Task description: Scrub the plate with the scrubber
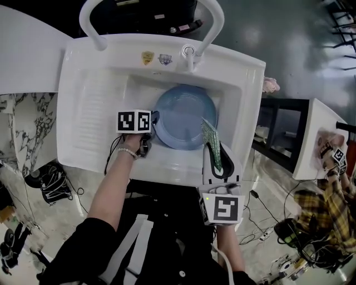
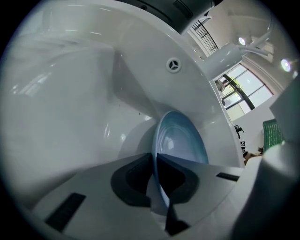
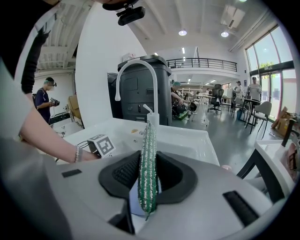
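Observation:
A light blue plate (image 1: 183, 117) lies in the basin of a white sink (image 1: 245, 94). My left gripper (image 1: 152, 124) reaches in from the plate's left side and is shut on its rim; in the left gripper view the plate (image 2: 182, 140) stands edge-on, its thin rim pinched between the dark pads (image 2: 136, 180). My right gripper (image 1: 216, 158) hovers over the sink's front right edge, shut on a green scrubber (image 1: 210, 139) whose far end hangs over the plate's right rim. In the right gripper view the scrubber (image 3: 148, 164) stands upright between the jaws.
A white arched faucet (image 1: 214, 16) rises behind the basin, with a tap post (image 1: 189, 54) at the back rim. A ribbed draining board (image 1: 97, 114) fills the sink's left part. Cables (image 1: 261, 222) lie on the floor, and a person (image 1: 334, 167) sits at the right.

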### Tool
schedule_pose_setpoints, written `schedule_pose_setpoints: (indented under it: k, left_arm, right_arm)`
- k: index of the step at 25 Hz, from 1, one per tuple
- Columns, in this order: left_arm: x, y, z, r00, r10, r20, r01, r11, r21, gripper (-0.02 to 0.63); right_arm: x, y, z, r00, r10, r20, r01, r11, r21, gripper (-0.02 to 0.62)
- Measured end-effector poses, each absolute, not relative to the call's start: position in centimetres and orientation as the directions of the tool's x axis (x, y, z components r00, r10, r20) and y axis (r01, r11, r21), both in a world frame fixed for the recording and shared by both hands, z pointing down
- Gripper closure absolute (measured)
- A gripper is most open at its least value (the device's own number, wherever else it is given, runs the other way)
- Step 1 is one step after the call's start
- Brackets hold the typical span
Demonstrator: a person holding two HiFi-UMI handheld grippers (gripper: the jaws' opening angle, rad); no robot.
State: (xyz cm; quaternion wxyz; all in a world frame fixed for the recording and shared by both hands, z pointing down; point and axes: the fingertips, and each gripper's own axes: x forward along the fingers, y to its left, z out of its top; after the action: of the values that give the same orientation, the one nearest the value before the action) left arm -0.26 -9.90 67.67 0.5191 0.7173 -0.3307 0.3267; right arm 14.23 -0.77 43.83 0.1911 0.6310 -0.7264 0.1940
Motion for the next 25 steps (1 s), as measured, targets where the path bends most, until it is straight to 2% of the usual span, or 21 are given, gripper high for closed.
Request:
schedule_pose_setpoints:
  k: [12,25]
  left_arm:
    - [-1.1,-10.6,64.4,0.579,-0.15,0.801,-0.801,-0.284,0.526,0.589]
    - [-1.0,-9.8,58.6,0.672,-0.175,0.719,-0.737,-0.244,0.63,0.588]
  right_arm:
    - [13.2,-1.3,41.6,-0.123,-0.86,0.495,-0.991,0.136,-0.01,0.5]
    - [13.6,-2.2,39.8,-0.105,-0.885,0.453,-0.99,0.137,0.039,0.5]
